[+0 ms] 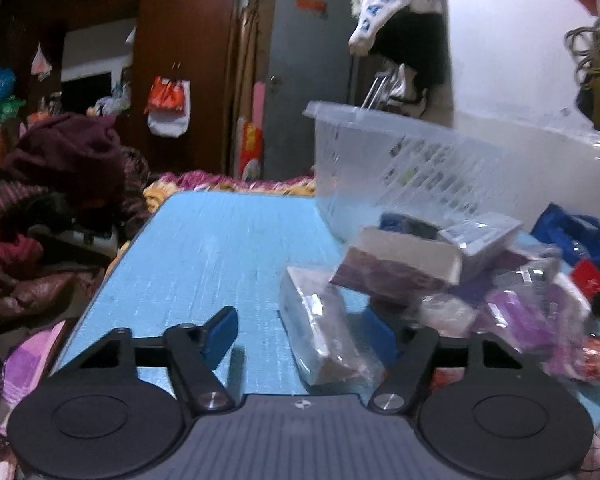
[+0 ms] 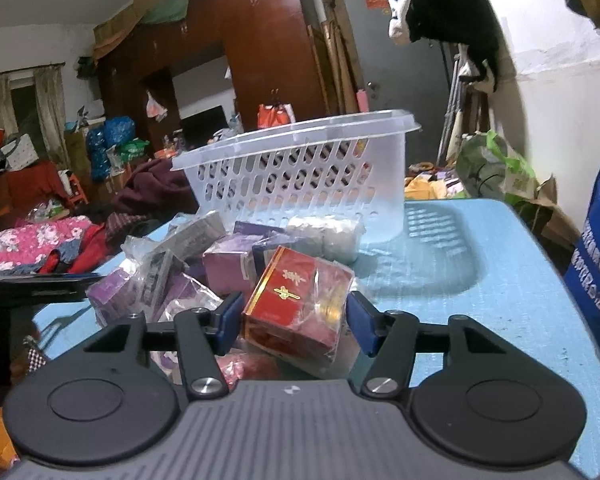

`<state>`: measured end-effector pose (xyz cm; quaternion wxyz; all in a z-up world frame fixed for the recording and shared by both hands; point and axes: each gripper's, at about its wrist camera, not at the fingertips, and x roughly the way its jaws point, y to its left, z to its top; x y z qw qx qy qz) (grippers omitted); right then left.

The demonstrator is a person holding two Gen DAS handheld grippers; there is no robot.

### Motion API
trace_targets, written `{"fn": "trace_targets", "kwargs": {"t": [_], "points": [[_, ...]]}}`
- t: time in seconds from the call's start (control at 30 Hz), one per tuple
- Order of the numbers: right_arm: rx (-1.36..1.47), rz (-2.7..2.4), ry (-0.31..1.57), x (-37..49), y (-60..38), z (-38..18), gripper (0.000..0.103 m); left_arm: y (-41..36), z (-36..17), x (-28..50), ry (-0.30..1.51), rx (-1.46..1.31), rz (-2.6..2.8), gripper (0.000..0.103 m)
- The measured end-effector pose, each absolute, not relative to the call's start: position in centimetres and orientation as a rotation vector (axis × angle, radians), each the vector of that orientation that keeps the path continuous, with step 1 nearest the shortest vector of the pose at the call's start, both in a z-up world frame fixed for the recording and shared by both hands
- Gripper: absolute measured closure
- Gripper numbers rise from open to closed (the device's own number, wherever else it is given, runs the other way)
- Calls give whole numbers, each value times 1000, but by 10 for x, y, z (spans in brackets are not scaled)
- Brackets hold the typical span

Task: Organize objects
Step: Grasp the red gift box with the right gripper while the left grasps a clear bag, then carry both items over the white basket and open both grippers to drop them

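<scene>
Right wrist view puts my right tool [image 2: 294,320] low in the frame, its blue pads either side of a red box [image 2: 300,300] with gold lettering, wrapped in glossy clear film. The pads sit against the box's sides, though I cannot tell how firm the clamp is. Behind it, at centre frame, lies a heap of purple cartons [image 2: 220,266] and crinkled plastic packets, and past them a translucent slotted basket [image 2: 300,172] stands on the light blue table [image 2: 480,288].

On the left wrist view, my left tool [image 1: 300,334] is spread wide, low in the frame. A clear-wrapped pale packet [image 1: 324,328] lies between its pads, close to the right-hand one. The basket [image 1: 400,168] is blurred at upper right.
</scene>
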<state>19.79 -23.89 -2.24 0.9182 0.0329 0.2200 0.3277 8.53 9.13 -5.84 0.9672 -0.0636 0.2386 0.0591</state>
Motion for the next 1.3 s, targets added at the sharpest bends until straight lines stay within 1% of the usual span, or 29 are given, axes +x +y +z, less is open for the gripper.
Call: {"fn": "trace_targets", "kwargs": {"t": [0.03,0.07,0.1,0.13,0.2,0.6,0.67,0.77,0.87,0.93,1.0,1.1,1.13,1.17,1.2,1.23,1.3], "points": [[65,680,456,199,-239,-22,42,93,-60,90,499,-132,123,44],[66,687,461,201,-239,-22,42,95,-61,92,504,-146,118,44],[70,693,465,202,-239,-22,42,96,-60,92,506,-146,121,49],[74,694,464,202,-240,-22,42,94,-60,91,509,-129,134,57],[83,699,460,202,-241,-22,46,94,-60,89,504,-118,137,64],[86,662,375,201,-251,-3,47,112,-40,75,363,-166,149,65],[82,657,353,205,-250,7,47,113,-27,74,330,-184,120,65],[49,659,282,216,-239,39,47,104,12,85,265,-160,65,65],[-38,612,184,240,-211,77,47,89,57,118,222,-114,13,65],[-109,601,149,262,-190,92,47,80,79,153,239,-113,-22,65],[-159,600,176,290,-169,97,47,69,87,195,293,-101,-27,65],[-202,598,242,324,-147,89,46,59,77,238,375,-99,-37,64],[-209,593,254,328,-142,86,45,55,73,247,384,-90,-35,58],[-210,584,260,331,-140,83,34,53,70,249,384,-67,-33,48],[-205,574,264,332,-140,81,10,48,67,248,377,-36,-18,25],[-188,560,260,329,-142,79,4,48,66,241,349,-23,-5,15],[-151,568,217,312,-158,80,1,51,66,217,295,-30,-24,15]]}}
